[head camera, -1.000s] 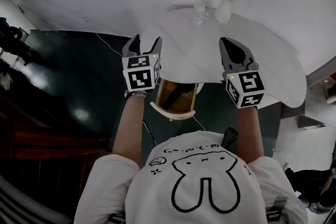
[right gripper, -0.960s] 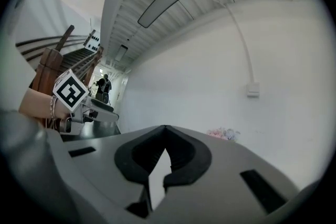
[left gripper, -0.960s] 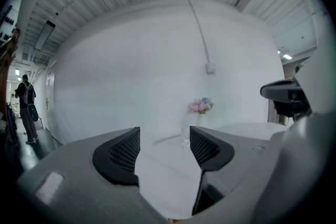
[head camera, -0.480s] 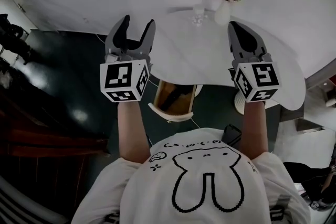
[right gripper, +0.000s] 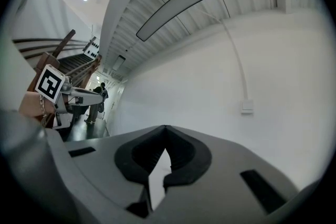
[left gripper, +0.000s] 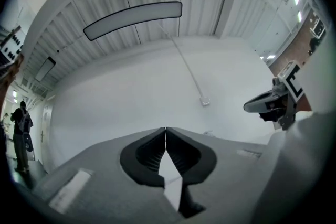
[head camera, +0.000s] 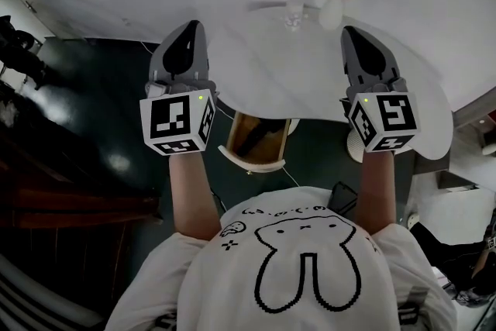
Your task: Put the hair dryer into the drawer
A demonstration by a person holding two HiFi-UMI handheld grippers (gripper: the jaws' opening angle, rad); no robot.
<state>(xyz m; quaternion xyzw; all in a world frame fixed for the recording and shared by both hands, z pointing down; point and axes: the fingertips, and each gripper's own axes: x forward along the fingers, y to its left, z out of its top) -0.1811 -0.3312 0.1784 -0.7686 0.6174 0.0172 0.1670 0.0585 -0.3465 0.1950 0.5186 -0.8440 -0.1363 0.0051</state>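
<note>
Hair dryer: not plainly identifiable in any view. Nearest candidate is a dark shape [head camera: 260,137] lying in a white-rimmed, amber-lined box [head camera: 256,164] that sticks out below the near edge of the desk [head camera: 310,81]. This could be the open drawer with the dryer in it; cannot tell, as the shape is small and dim. Neither tongs carries anything. Left tongs [head camera: 188,31] are closed tip to tip with nothing between, confirmed in the left gripper view [left gripper: 166,129], which shows only bare wall ahead. Right tongs [head camera: 353,33] are likewise closed and empty [right gripper: 166,127]. Both are held up, level, well apart, one over each side of the desk. At the far edge of the desk stand a vase of flowers [head camera: 332,8] and a glass [head camera: 293,15]. Judgement: no handling is under way. Either the dryer is already in and only closing the drawer remains, or the work has not begun.
</note>
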